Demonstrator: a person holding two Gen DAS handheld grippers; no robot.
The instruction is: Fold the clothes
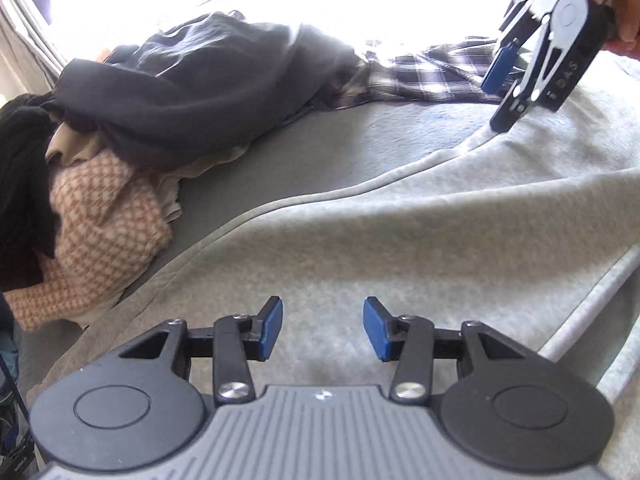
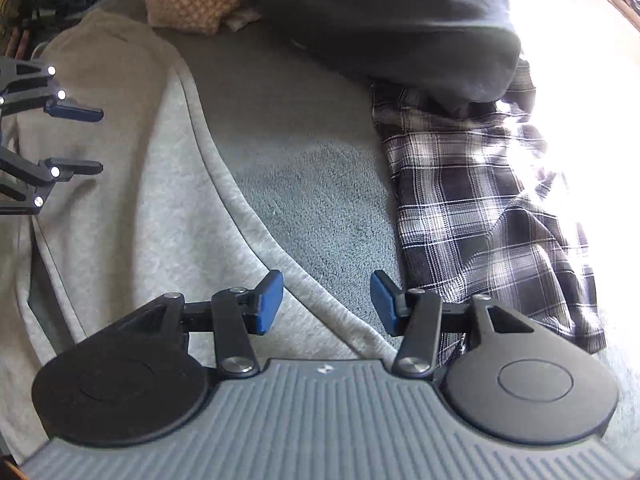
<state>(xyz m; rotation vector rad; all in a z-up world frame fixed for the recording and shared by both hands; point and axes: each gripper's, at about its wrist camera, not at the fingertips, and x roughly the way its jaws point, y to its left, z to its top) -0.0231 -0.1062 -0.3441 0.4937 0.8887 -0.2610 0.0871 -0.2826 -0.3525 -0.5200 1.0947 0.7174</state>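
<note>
A light grey sweatshirt [image 1: 400,220] lies spread flat on a grey plush surface [image 1: 340,148], its banded edge running diagonally. My left gripper [image 1: 323,328] hovers over the sweatshirt's cloth, open, with nothing between its pads. In the right wrist view the sweatshirt [image 2: 132,184] fills the left side, and my left gripper [image 2: 86,140] shows at the left edge, jaws apart. My right gripper [image 2: 327,304] is open above the sweatshirt's banded edge, where it meets the plush surface [image 2: 304,168]. From the left wrist view the right gripper [image 1: 498,100] stands at the far edge of the sweatshirt, one fingertip down at the cloth.
A heap of clothes lies beyond: a dark grey garment [image 1: 200,80], a black-and-white plaid shirt [image 1: 432,72], a pink checked knit [image 1: 100,220] and a black garment [image 1: 20,184]. The plaid shirt [image 2: 480,208] lies just right of my right gripper. Strong sunlight washes out the far side.
</note>
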